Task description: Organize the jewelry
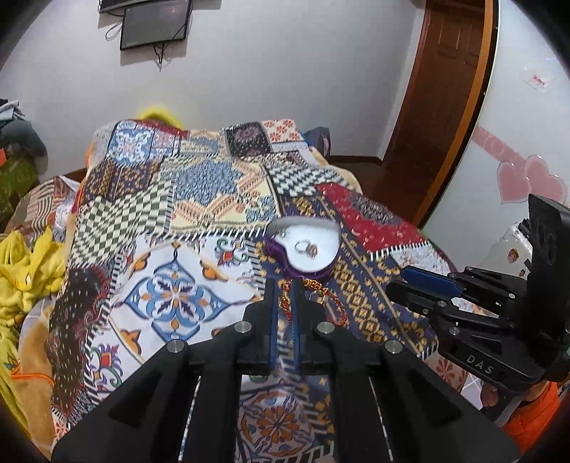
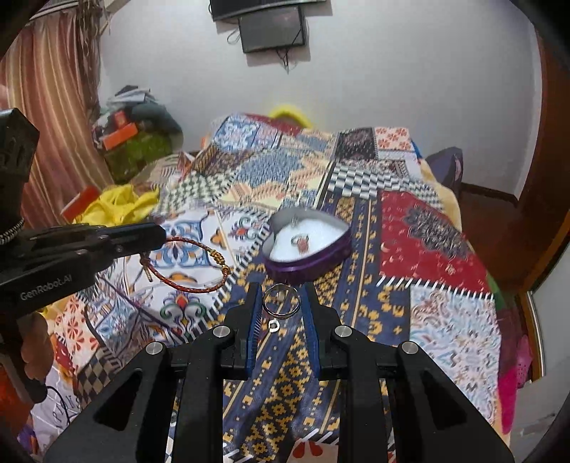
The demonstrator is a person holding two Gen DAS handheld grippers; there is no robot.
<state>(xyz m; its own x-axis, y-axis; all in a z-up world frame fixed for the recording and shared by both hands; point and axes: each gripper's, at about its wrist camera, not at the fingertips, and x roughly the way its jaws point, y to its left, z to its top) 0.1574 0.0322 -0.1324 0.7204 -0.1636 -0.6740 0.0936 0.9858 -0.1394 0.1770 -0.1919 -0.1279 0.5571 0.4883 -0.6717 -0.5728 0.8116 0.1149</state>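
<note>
A purple heart-shaped box (image 1: 306, 249) with a white lining sits open on the patchwork bedspread (image 1: 171, 199); a ring with a red stone (image 1: 309, 248) lies in it. In the right wrist view the box (image 2: 306, 242) holds the same ring (image 2: 301, 242). My left gripper (image 1: 285, 302) is shut on a red braided bracelet (image 1: 320, 295), which hangs from it above the bed, left of the box (image 2: 192, 265). My right gripper (image 2: 281, 302) is shut on a silver ring (image 2: 281, 299), just short of the box.
A small silver piece (image 2: 273, 324) lies on the bedspread below the right gripper. Yellow cloth (image 2: 114, 206) and clutter lie at the bed's left. A wooden door (image 1: 438, 92) stands at the right. A wall screen (image 2: 272, 30) hangs behind.
</note>
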